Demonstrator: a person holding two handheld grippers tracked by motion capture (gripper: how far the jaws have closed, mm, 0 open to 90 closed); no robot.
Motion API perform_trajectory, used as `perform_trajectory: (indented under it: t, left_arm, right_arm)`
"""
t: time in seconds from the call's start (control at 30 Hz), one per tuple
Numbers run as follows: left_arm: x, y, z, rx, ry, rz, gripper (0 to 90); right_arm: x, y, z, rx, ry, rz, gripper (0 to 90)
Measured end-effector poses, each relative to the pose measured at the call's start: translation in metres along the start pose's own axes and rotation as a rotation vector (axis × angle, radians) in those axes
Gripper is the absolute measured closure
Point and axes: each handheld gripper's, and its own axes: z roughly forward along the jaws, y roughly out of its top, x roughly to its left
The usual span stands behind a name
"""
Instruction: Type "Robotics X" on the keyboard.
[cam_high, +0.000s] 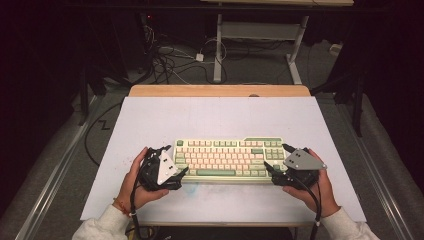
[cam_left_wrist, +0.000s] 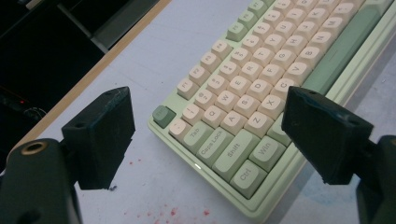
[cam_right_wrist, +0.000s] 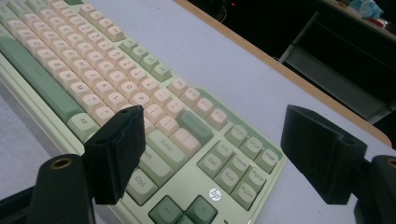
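We see the white rectangular table top (cam_high: 220, 117) evenly and brightly lit from above in the high view, while the floor and the room past its far edge sink into near black. The pale green and cream plastic keyboard (cam_high: 227, 159) casts hardly any shadow. In both gripper views the near black jaws are soft and dim, the keycaps sharper, the far edge blurred.

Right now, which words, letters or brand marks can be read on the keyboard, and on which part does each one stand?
"hp": round logo on the keyboard case, by the arrow keys.
"Tab", "Caps Lock", "Shift", "Ctrl", "Win": green keys at its left end.
"Q", "W", "E", "A", "Z", "X": cream keys beside them.
"Enter", "Del", "End", "Home", "PgDn": right-end keys.
Other legends: too blurred.
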Motion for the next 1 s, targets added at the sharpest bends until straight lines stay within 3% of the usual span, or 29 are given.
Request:
perform_trajectory:
  t: [0.63,1.0]
  left_arm:
    - [0.003,-0.018,-0.009,0.017,0.006,-0.009,16.4]
    - [0.002,-0.027,-0.011,0.025,0.03,-0.003,16.4]
  right_arm:
    - [-0.006,-0.014,-0.014,0.01,-0.036,0.01,22.6]
    - [-0.012,-0.025,-0.021,0.026,-0.05,0.024,22.5]
